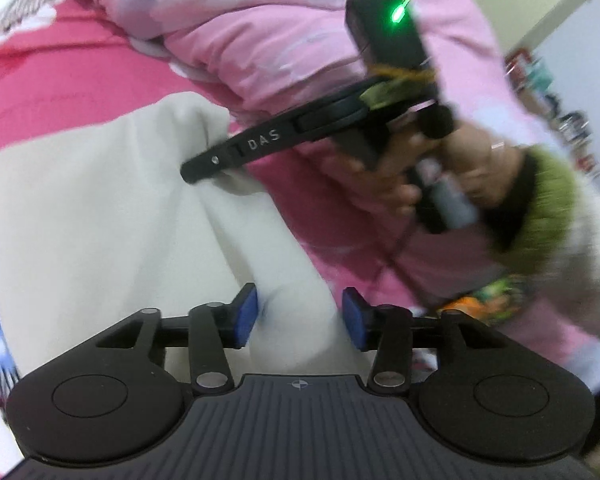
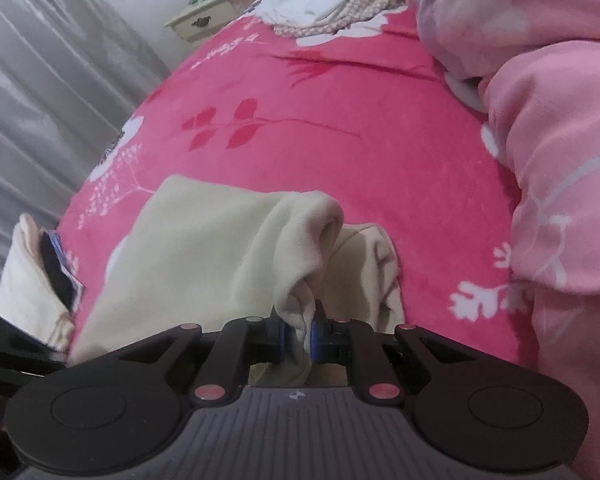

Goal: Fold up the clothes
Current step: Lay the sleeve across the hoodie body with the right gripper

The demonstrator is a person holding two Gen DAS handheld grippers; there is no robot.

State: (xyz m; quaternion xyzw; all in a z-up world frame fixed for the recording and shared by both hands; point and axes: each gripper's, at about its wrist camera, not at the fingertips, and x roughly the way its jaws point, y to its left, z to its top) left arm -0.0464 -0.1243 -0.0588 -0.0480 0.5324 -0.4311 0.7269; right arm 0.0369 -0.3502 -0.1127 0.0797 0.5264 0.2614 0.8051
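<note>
Right gripper (image 2: 297, 334) clenched on cream garment (image 2: 204, 240) — lay flat on bed (image 2: 300, 100); left gripper (image 1: 299, 318) released, clear.

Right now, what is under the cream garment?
The cream garment lies on the pink floral bedsheet, which shows all around it. Whatever is directly beneath the cloth is covered. The right gripper pinches a raised fold.

a pink flowered bed sheet (image 2: 320, 92), a pale pink quilt (image 2: 548, 128) (bunched up), a nightstand (image 2: 204, 20), grey curtains (image 2: 40, 92).
</note>
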